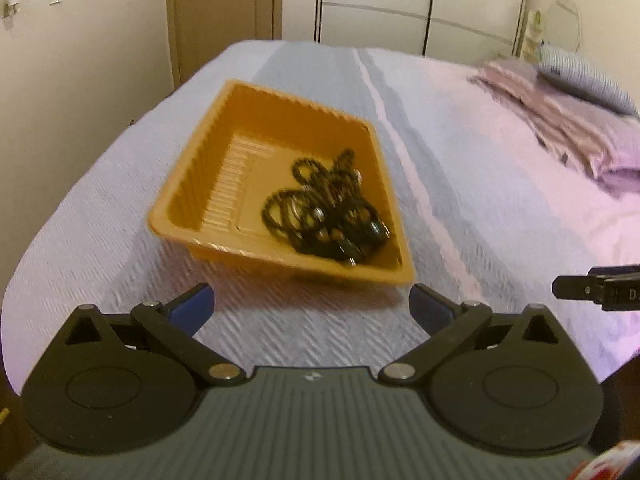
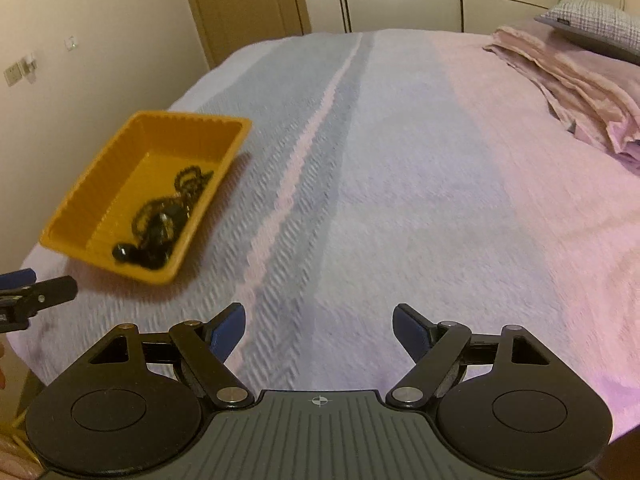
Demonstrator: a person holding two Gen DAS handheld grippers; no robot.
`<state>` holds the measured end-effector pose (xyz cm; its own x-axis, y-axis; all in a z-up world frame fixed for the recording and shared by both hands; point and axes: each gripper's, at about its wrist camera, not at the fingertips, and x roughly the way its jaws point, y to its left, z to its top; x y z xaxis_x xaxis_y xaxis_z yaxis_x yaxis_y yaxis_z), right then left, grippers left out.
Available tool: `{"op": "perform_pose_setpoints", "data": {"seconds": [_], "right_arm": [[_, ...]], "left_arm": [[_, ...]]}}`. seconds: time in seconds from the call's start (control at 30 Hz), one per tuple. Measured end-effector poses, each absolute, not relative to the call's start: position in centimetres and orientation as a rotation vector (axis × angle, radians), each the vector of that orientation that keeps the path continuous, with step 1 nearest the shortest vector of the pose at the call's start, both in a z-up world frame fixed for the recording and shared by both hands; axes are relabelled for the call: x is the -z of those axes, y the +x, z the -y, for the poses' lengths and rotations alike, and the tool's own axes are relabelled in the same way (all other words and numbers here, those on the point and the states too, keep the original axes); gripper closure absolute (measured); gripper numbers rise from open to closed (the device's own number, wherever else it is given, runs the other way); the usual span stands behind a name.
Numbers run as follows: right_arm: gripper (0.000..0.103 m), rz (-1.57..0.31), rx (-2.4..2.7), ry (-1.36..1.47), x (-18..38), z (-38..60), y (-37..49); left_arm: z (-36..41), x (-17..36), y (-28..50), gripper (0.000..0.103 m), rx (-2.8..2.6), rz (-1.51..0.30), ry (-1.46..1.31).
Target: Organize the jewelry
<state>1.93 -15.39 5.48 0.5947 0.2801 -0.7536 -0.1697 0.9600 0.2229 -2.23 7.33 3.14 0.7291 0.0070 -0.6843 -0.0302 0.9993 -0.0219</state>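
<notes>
Black beaded jewelry [image 1: 326, 210] tangled, in orange tray [image 1: 188, 184]

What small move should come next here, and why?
Probably hold both grippers back and check the bed for stray pieces. The dark jewelry already lies in the orange tray, the left gripper and right gripper are open and empty, and no loose jewelry shows on the bed.

bed [image 2: 400, 184] striped cover | brown door [image 1: 224, 4] | white wardrobe [image 1: 424, 0] | cream wall [image 1: 80, 60]
</notes>
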Motion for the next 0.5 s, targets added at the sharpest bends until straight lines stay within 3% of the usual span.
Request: {"op": "perform_pose_setpoints", "data": {"seconds": [0.5], "right_arm": [[0.023, -0.956, -0.264, 0.109, -3.8, 14.9, 0.3]], "left_arm": [[-3.5, -0.8, -2.3, 0.000, 0.023, -0.844, -0.012]]}}
